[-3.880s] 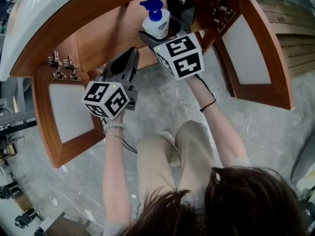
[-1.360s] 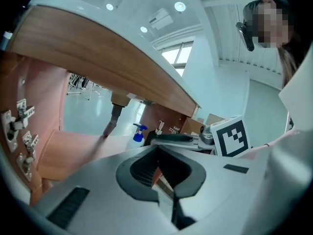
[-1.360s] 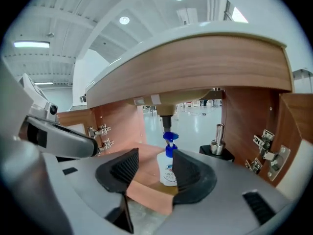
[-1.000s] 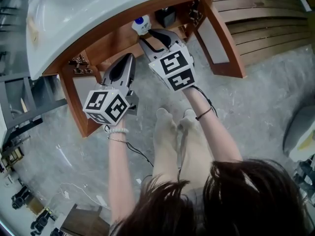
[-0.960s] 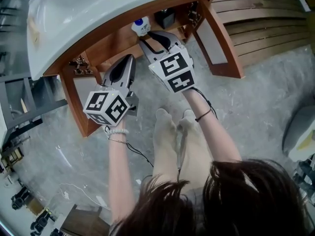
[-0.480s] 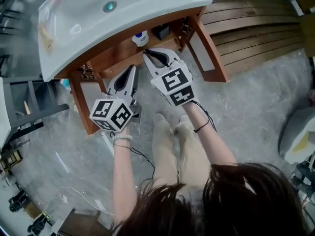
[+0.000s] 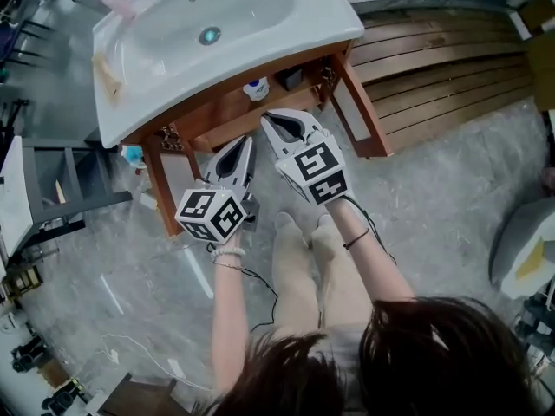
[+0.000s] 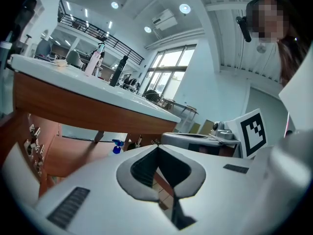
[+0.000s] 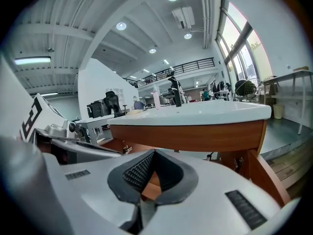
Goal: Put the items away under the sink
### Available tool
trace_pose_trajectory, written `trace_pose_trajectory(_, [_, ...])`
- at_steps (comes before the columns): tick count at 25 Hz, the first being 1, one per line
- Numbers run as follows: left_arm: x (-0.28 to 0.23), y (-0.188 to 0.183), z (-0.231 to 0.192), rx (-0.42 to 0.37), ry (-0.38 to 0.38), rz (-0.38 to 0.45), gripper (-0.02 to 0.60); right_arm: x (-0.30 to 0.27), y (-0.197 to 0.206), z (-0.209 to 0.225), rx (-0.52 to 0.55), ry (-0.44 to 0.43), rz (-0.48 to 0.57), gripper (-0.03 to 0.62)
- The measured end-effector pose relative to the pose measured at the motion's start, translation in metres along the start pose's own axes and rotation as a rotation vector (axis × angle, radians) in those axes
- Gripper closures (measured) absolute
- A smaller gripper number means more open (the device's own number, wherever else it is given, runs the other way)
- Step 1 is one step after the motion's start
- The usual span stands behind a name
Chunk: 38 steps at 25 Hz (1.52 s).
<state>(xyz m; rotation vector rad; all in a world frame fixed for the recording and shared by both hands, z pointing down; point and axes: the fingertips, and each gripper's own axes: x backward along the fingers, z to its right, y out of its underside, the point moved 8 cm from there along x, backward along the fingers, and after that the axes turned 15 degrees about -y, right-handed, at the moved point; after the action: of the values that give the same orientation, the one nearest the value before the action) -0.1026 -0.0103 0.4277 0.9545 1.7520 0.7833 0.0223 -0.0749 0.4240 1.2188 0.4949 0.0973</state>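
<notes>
1. Pulled back out of the cabinet (image 7: 227,115) and lifted since the earlier frame: the left hand-held gripper (image 7: 246,142) and the right hand-held gripper (image 7: 276,121). Back then the right one was held right up against the pump bottle (image 7: 256,88).
2. The left hand-held gripper is clenched on nothing. The right one's jaws have just been closing and are now fully clenched, with nothing caught between them.
3. The pump bottle is left standing upright on the cabinet floor under the sink (image 7: 260,16), just beside a black dispenser (image 7: 290,78) and well apart from both grippers. It can probably be counted as put away.
4. Handling-wise, the bottle is judged to be fairly light plastic, smooth and a bit slippery, with walls that likely give when squeezed.
5. It's best taken across the middle of the white body. The blue pump head should be avoided, since it could get pressed down or let the bottle swing.
6. A pink bottle (image 7: 115,5) is seen at the sink's back edge, so more may be left to stow.
</notes>
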Motion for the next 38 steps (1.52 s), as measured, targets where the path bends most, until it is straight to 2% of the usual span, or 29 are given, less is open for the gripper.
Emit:
trace_pose_trajectory(17, [0.021,-0.024,0.015,0.022,-0.018,0.055,0.578,0.024,-0.023,-0.011,-0.009,-0.032,0.034,0.577])
trace_pose_trajectory(28, [0.066,-0.058,0.064,-0.010,-0.013,0.146,0.578,0.079,-0.068,-0.037,0.015,-0.052,0.119,0.577])
trace_pose_trajectory(32, [0.088,-0.066,0.078,0.028,-0.009,0.198,0.578,0.094,-0.082,-0.050,0.018,-0.088,0.141,0.577])
trace_pose_trajectory(38, [0.116,-0.078,0.099,-0.002,-0.018,0.234,0.578,0.113,-0.108,-0.068,0.061,-0.146,0.164,0.577])
